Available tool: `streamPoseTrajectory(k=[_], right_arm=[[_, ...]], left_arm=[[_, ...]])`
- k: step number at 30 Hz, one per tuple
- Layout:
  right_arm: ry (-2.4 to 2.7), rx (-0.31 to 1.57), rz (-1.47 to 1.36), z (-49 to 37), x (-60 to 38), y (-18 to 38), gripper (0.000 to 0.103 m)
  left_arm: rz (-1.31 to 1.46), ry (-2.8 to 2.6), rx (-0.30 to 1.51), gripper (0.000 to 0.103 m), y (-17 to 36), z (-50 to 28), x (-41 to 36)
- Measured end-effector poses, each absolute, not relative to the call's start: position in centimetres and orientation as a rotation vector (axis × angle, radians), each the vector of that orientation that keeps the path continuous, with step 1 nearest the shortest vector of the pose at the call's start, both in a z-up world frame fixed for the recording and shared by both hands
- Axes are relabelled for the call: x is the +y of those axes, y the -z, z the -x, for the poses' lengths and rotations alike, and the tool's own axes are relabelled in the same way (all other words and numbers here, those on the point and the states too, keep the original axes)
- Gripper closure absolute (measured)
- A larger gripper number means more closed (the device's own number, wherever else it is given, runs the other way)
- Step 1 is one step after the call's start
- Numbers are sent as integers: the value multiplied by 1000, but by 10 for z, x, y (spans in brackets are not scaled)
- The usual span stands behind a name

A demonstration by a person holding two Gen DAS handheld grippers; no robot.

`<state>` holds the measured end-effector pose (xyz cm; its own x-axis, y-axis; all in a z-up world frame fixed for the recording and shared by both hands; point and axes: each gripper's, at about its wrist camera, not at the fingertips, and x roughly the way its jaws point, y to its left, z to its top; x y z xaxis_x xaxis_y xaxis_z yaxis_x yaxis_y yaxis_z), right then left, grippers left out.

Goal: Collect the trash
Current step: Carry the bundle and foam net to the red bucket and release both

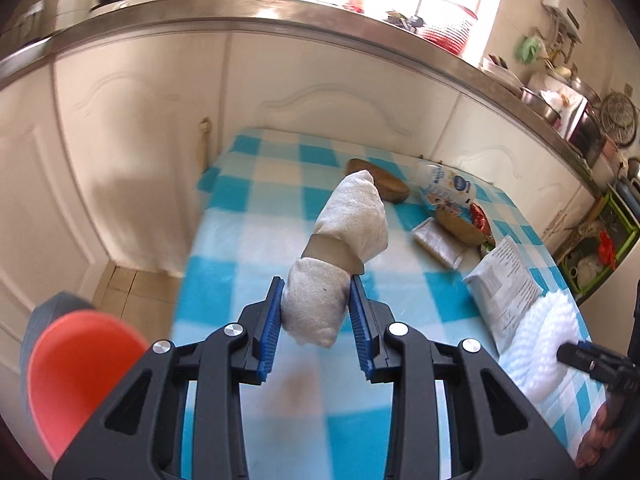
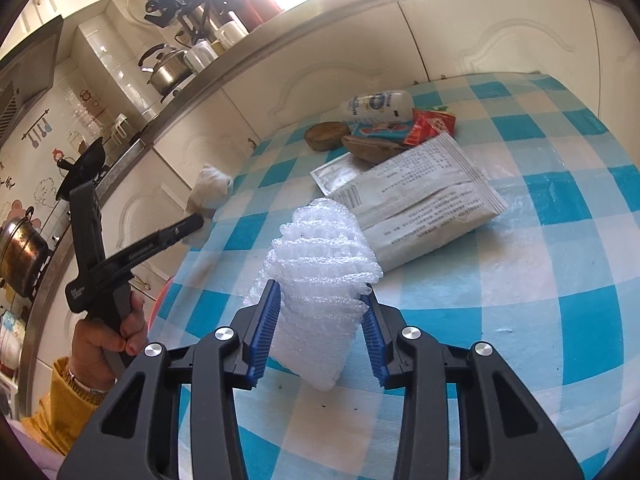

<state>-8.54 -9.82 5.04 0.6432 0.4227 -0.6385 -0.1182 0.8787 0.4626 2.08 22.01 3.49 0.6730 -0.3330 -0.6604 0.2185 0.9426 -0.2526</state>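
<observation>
My left gripper [image 1: 316,300] is shut on a white crumpled paper wad with a tape band [image 1: 344,236] and holds it above the blue checked tablecloth [image 1: 248,240]. The wad also shows in the right wrist view [image 2: 208,192]. My right gripper [image 2: 320,308] is shut on white foam netting [image 2: 320,256], which also shows in the left wrist view [image 1: 540,344]. A red bin [image 1: 76,376] stands low at the left beside the table.
On the cloth lie a printed white packet [image 2: 420,196], a small silver sachet [image 2: 334,174], two brown shell pieces [image 2: 326,136], a white bottle [image 2: 380,106] and a red wrapper [image 2: 432,124]. White cabinets [image 1: 140,120] stand behind the table.
</observation>
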Motion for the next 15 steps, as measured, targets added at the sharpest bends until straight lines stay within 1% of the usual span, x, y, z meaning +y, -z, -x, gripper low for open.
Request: streamPoseTrajectory(k=[8, 15], right_arm=[[-392, 806, -334, 78, -62, -70, 62], [-512, 799, -256, 67, -6, -87, 62]], left_arm=[[210, 225, 754, 69, -38, 18, 276], [268, 112, 750, 69, -33, 46, 334]])
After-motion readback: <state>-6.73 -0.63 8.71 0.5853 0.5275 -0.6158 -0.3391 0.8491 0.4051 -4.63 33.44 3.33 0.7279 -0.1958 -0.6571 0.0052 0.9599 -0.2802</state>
